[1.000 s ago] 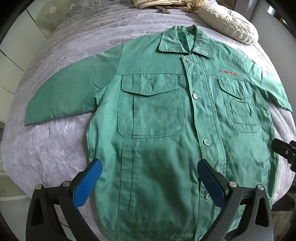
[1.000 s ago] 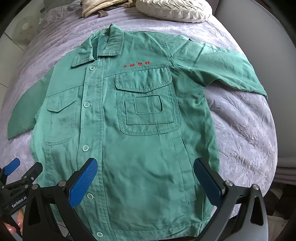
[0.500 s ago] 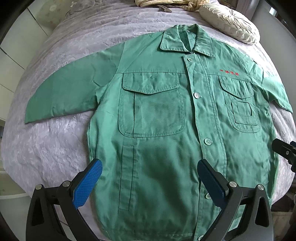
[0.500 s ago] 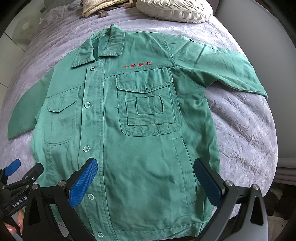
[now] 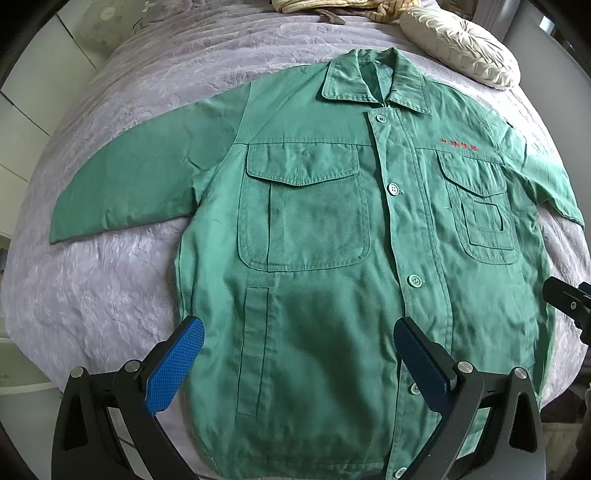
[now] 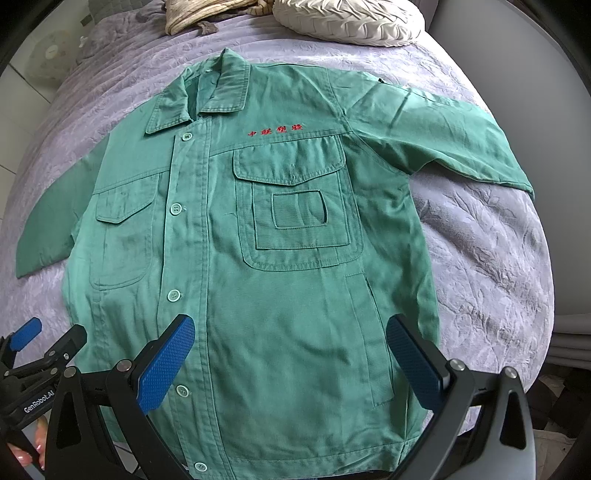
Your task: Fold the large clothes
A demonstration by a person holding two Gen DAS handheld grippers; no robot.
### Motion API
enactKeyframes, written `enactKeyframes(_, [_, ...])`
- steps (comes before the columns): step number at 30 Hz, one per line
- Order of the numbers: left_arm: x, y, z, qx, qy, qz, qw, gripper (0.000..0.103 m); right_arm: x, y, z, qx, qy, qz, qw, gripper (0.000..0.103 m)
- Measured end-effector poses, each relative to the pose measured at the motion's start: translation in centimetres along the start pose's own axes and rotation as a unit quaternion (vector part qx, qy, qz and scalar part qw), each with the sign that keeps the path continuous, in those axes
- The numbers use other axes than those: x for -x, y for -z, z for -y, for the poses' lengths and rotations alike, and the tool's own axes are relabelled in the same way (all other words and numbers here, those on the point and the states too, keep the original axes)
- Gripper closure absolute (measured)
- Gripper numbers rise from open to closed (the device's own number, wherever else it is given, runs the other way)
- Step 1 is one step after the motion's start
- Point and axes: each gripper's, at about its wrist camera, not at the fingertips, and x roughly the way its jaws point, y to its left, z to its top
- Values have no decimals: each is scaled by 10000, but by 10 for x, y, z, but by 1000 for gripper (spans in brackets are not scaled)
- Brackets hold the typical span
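Observation:
A green button-up work jacket lies flat and face up on the bed, buttoned, collar at the far end, both sleeves spread outward. Red embroidered characters sit above one chest pocket. My left gripper hovers open above the jacket's lower left half, near the hem, holding nothing. My right gripper hangs open above the lower right half, also with nothing between its fingers. In the right wrist view the left gripper shows at the bottom left edge, with a person's fingers on its handle.
The bed has a lilac textured cover. A cream pleated cushion and a beige cloth lie beyond the collar. White cabinet fronts stand left of the bed; a grey wall runs along its right.
Both grippers have drawn back slightly toward the hem, so the jacket sits a little farther and lower in both views. The jacket itself has not moved.

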Motion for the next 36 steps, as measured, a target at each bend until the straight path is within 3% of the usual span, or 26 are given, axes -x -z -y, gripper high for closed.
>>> enactKeyframes(36, [-2,1,-2,9,-2,-84,10000,0,2,1,-3,10,-11,2,10000,0])
